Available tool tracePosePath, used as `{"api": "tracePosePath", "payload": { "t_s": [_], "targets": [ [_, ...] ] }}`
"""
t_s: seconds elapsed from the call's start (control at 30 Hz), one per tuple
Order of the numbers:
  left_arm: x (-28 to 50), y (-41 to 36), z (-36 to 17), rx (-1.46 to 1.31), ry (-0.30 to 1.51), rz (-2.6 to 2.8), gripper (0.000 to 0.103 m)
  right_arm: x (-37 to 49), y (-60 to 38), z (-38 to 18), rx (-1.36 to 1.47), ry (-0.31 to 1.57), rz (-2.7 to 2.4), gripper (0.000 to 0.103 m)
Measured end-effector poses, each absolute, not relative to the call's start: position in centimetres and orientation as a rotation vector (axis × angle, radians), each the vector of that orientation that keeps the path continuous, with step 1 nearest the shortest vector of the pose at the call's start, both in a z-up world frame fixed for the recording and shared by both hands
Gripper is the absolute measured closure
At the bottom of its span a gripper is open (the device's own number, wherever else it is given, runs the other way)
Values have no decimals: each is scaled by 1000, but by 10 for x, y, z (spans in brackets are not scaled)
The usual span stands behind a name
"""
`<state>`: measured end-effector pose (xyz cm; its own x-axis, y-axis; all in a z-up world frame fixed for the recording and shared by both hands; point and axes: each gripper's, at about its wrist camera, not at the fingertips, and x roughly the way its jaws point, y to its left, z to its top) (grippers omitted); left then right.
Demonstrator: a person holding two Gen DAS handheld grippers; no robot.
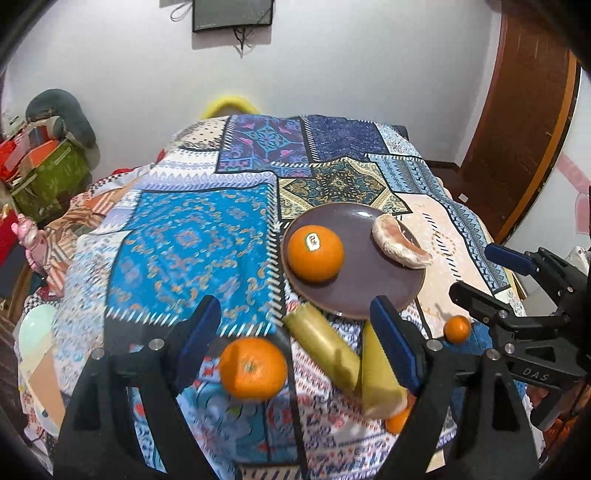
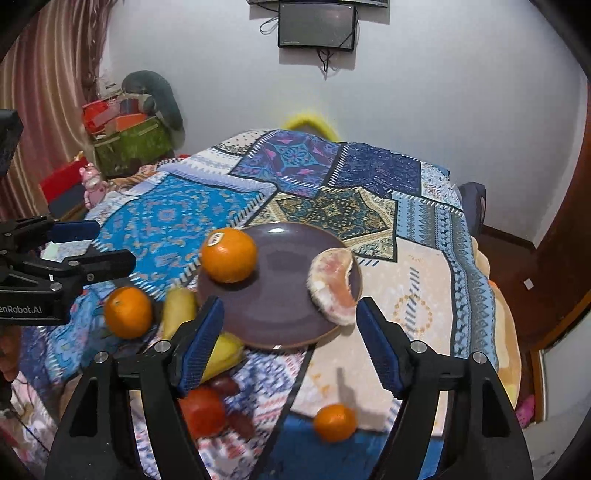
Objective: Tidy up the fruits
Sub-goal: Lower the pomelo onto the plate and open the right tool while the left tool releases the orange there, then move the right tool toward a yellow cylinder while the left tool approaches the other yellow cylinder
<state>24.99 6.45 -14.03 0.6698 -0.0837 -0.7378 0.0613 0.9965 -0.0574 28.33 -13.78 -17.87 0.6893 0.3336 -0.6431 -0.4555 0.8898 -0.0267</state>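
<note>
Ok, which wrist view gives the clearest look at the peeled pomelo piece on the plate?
The right wrist view: the pomelo piece faces the camera, pink flesh showing, at the plate edge. In the left wrist view the same piece is farther off, smaller and more side-on.

White wall [image 2: 443, 92] behind, small dark screen [image 2: 317, 26] mounted high, cables dangling below. Worktop draped in blue patchwork cloth [image 2: 166, 221]. Striped reddish curtain [image 2: 44, 74] at left. Brown wooden door [image 1: 517, 129] at right. Green bag [image 2: 129, 146] stuffed with red and orange boxes, grey cushion [image 2: 155, 92] above, pink toy figure [image 2: 92, 184] nearby.
</note>
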Motion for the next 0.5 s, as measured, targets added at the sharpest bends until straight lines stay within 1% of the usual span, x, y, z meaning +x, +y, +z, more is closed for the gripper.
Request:
{"api": "tracePosePath", "payload": {
  "t_s": [0.27,0.4,0.5],
  "targets": [
    [215,74,-149,-43,849,-48,17,250,-131,-184,-174,691,470,30],
    [200,76,-158,-31,865,-24,17,235,-122,-189,-181,693,492,24],
    [189,81,-166,-40,881,-22,17,227,-111,-196,-181,710,529,24]
  ]
}}
